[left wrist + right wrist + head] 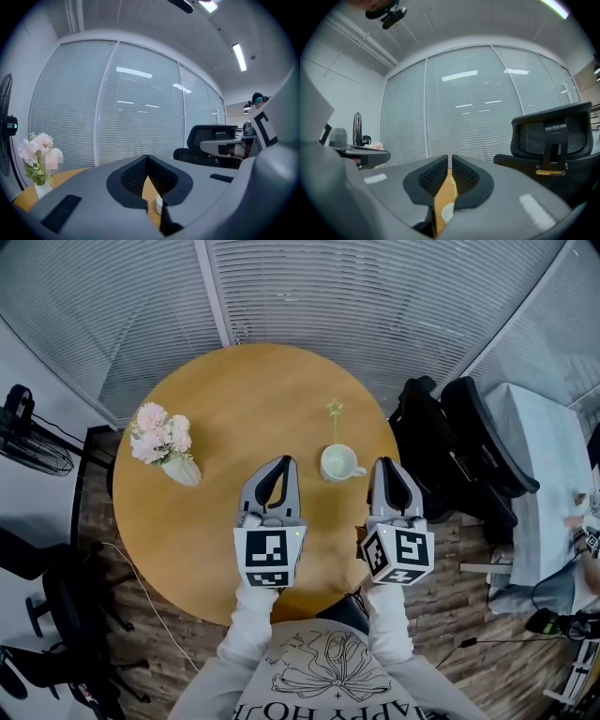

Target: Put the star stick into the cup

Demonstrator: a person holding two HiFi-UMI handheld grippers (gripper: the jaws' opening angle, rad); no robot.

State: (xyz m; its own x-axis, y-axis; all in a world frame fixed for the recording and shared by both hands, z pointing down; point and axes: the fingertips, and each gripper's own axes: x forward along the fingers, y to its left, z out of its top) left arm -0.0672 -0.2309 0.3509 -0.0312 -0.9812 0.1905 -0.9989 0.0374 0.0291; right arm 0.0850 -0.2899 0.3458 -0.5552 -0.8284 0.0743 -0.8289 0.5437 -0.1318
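Right gripper [449, 159] closed to slit; cup [447, 212] seen through.

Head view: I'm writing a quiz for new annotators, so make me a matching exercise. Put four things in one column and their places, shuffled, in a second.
Things
1. pink flower bunch in a white vase
2. white ceramic cup with a handle
3. black office chairs
4. black fan

Places
A. off the table, on the right
B. on the round wooden table, just ahead of the left gripper and right gripper
C. at the picture's far left edge
D. on the table's left part

Pairs: 1-D, 2-B, 3-A, 4-C
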